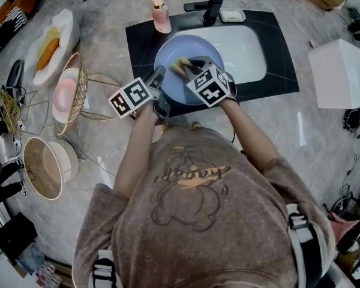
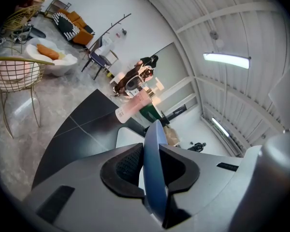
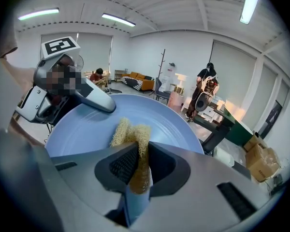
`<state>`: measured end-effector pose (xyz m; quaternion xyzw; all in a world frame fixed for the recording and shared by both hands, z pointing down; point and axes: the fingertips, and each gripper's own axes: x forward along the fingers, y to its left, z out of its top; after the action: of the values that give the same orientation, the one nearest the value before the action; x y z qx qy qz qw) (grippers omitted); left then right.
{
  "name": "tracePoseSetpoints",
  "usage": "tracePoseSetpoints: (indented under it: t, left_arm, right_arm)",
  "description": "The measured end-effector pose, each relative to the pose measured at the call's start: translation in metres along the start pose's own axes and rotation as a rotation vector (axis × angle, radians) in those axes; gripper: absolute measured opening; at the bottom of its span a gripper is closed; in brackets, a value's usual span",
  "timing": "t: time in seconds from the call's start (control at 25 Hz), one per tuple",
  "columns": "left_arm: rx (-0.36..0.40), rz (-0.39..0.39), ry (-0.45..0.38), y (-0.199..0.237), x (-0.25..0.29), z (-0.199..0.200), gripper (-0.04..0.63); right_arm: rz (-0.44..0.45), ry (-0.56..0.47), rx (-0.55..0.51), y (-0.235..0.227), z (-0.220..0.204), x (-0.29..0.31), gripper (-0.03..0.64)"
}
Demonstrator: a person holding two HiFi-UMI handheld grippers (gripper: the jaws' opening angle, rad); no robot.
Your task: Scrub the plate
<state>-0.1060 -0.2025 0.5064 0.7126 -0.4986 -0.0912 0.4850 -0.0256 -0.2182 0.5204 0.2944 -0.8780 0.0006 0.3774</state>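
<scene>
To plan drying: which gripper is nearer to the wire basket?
Left. The left gripper holds the plate just right of the wire basket; the right gripper, holding the scrubber, is beyond it.

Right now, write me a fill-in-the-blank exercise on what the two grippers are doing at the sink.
1. The left gripper is clamped on the rim of a plate that is ____ in colour.
2. The yellow sponge is pinched in the person's ____ gripper.
3. The plate is held over the white ____.
4. The soap bottle beside the tap is ____.
Missing words: blue; right; sink; pink
</scene>
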Motion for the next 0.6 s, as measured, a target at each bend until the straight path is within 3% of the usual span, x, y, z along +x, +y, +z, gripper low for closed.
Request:
tracePoseSetpoints:
  t: [0.2,0.6]
  left_arm:
    - [-0.031,-0.004,0.005,0.001,-0.002,-0.004,0.072]
    - [-0.015,0.007,0.003,0.005,-0.004,-0.005,0.074]
  right_arm:
    - [-0.028,0.016,0.011,-0.012,-0.007,0.0,0.052]
    - [-0.073,0.067,0.058,-0.029,-0.031,0.001,0.052]
